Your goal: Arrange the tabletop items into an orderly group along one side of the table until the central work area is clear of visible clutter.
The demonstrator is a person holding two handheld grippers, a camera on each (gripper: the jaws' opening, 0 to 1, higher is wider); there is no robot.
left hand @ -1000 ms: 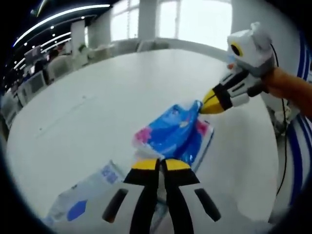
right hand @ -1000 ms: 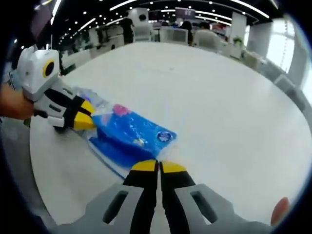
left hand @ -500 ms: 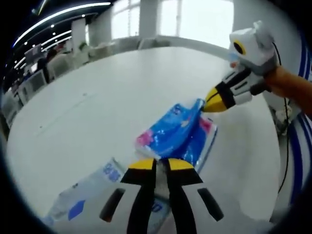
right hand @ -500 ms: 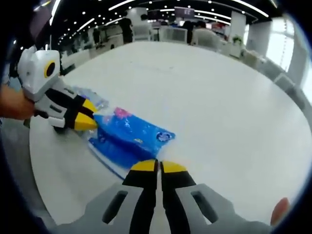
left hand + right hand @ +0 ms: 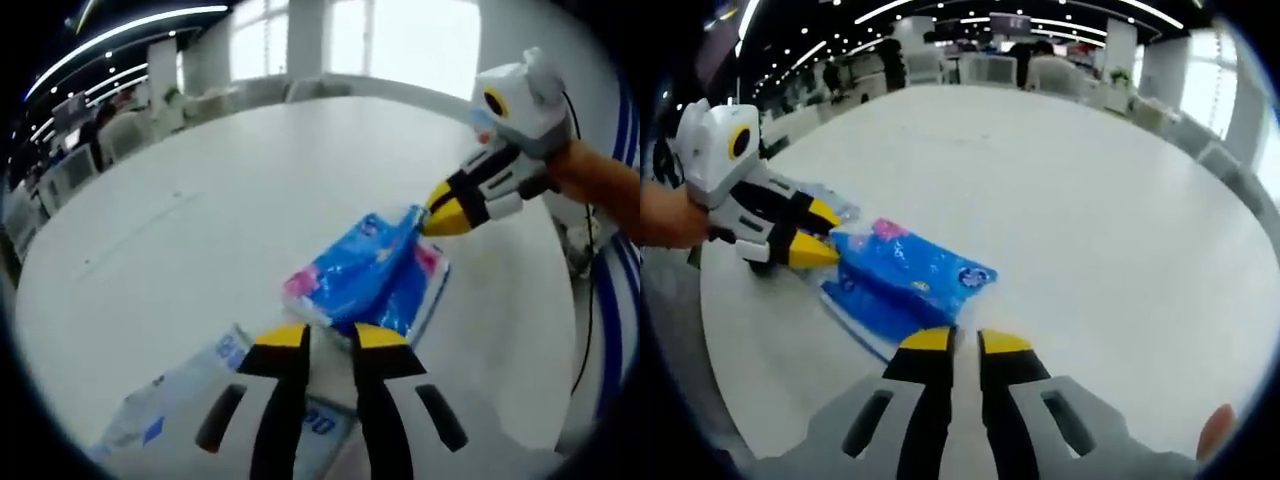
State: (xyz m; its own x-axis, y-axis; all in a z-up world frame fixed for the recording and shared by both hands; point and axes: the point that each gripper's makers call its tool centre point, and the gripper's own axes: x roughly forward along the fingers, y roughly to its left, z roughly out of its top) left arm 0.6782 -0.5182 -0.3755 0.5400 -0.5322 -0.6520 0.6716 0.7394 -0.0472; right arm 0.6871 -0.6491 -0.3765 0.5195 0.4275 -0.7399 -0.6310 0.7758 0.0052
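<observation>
Left gripper view: we see the left gripper rising from the bottom edge, yellow tips parted by a narrow gap. The tips sit at the near end of the blue tissue pack; a pale edge shows between them, but we cannot tell whether they grip it or only stand over it. The pack lies flat on the white table, blue wrapper w/ pink patches, long axis running away from the left gripper toward the right gripper. The right gripper enters from the right side, yellow tips at the far end of the pack, where the wrapper is drawn up into a small peak. A second item, the clear pack w/ blue print, lies on the table just beside the left gripper, to the lower left, partly under it.

Right gripper view: we see the right gripper w/ jaws slightly apart, a thin slot between the yellow tips. The tips are at the near edge of the blue tissue pack; contact not confirmed from this angle. The left gripper comes in from the left, jaws clearly apart w/ one yellow tip above the other, at the pack's far end. The clear pack shows behind it. The blue pack sits near the table edge, the rest of the surface well apart from it. Chairs and ceiling lights in bkgd.
</observation>
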